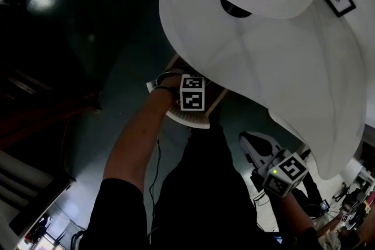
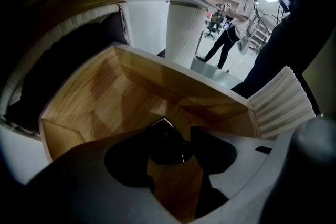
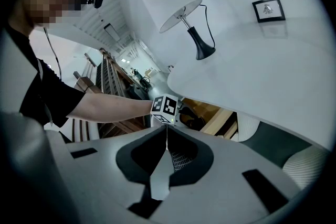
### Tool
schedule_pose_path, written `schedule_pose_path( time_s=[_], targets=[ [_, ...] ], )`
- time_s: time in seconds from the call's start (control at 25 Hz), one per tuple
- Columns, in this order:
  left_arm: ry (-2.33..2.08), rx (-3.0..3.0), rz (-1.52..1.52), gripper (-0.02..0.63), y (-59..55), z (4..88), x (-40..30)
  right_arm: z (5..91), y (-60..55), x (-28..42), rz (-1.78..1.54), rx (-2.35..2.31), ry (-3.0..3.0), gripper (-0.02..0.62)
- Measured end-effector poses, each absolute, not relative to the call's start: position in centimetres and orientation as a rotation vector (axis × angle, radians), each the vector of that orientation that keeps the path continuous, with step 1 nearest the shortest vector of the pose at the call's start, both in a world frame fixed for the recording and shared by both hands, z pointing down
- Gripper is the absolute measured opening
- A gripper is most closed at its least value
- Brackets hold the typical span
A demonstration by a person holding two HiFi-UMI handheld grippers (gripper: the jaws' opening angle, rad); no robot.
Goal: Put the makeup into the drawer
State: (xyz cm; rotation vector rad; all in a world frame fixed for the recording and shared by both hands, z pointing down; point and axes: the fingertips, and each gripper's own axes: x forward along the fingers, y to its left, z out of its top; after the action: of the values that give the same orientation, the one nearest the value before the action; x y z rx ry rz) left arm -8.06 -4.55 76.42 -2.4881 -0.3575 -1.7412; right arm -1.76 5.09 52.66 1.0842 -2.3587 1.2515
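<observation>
White curved counter [image 1: 293,79], table lamp [image 3: 176,8] on top. Open wooden drawer [image 2: 105,97] under counter edge. Left hand-held gripper [image 2: 170,157] pointing down into drawer, jaws clamped on dark glossy makeup piece [image 2: 167,143], likely compact, low inside drawer. Right hand-held gripper [image 3: 166,136] well apart from drawer, jaws together, nothing between.

White cone-shade table lamp [image 3: 172,3] with a black base sits on the curvy white tabletop [image 3: 273,76], with a small black-framed picture [image 3: 268,9] further along. There's a person [image 2: 227,34] standing way back.
</observation>
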Motion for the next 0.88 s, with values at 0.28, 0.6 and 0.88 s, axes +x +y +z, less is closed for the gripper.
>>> schedule_pose_path(
  time_s=[0.28, 0.6, 0.88],
  targets=[
    [-0.328, -2.489, -1.645, 0.235, -4.1, 74.0, -7.4, 51.8, 4.7, -1.8, 1.235, 1.095, -2.387, 0.017],
    [-0.192, -2.558, -1.575, 0.235, -3.1, 69.0, -8.4, 48.9, 4.8, -3.4, 1.135, 1.064, -2.425, 0.017],
    [0.06, -2.691, -1.46, 0.229, -3.2, 61.9, -9.0, 44.1, 4.5, -3.8, 1.035, 1.082, -2.501, 0.017]
  ],
)
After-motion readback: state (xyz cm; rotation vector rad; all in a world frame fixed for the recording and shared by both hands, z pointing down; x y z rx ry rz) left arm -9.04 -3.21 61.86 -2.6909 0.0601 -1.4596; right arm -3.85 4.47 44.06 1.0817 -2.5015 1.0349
